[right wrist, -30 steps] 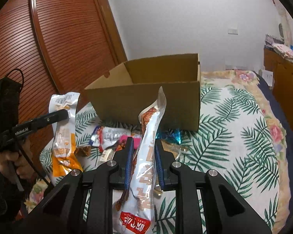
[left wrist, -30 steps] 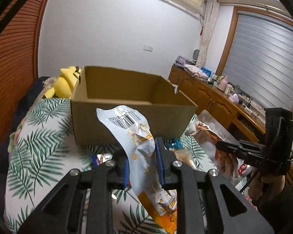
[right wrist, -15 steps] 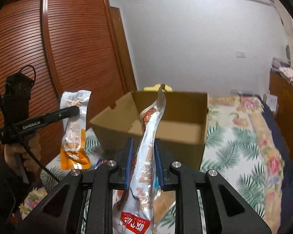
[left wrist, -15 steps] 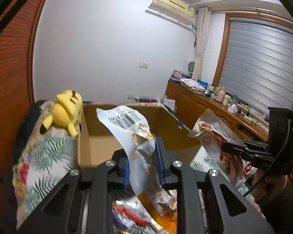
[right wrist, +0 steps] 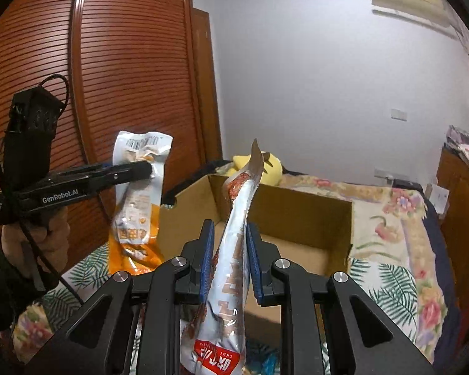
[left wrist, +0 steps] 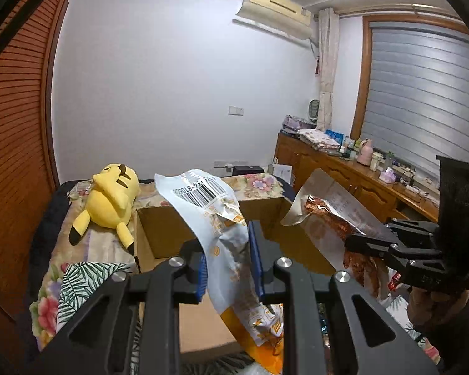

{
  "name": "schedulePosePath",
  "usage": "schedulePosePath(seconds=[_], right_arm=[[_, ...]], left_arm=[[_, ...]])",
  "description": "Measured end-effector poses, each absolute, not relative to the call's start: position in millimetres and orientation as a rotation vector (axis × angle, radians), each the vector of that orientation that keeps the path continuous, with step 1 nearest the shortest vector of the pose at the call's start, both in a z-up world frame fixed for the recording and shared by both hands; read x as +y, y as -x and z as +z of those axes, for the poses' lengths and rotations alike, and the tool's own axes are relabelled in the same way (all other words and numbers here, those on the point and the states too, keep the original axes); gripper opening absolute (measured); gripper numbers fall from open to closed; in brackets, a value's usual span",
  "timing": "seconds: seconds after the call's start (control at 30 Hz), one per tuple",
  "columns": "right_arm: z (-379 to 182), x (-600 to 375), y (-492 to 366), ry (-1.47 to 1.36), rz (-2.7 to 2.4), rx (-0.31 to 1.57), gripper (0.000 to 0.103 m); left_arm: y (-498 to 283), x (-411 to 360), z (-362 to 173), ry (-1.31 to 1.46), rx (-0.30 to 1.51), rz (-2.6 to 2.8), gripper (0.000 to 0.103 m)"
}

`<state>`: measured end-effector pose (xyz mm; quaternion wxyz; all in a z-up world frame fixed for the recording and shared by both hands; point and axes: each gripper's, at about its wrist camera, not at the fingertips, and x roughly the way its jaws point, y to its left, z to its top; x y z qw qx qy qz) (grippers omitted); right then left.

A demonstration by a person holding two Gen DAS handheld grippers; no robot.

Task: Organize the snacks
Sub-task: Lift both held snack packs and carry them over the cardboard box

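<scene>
the left gripper (left wrist: 228,257) is closed on a white and orange plastic snack bag with a barcode (left wrist: 217,218), which it holds above the near edge of the open brown cardboard box (left wrist: 162,228). the right gripper (right wrist: 229,251) is closed on a long silver snack pouch with reddish-brown food printed on it (right wrist: 234,250), held upright over the same box. in the left wrist view the right gripper is at 3 o'clock. the box stands on a bed with a palm-leaf cover (right wrist: 390,281). a yellow plush toy (left wrist: 112,200) lies at 10 o'clock from the box, just beside its far left corner.
</scene>
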<state>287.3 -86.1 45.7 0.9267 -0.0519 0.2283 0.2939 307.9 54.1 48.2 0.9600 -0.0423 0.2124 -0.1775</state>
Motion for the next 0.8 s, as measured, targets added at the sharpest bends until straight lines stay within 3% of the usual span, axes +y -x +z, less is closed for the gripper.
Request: schedulePosePath(seconds=[0.8], right_arm=[[1.9, -69.3, -361.5, 0.162, 0.453, 0.56, 0.018]], left_arm=[[-365.9, 42.7, 18.1, 0.022, 0.516, -0.243, 0.02]])
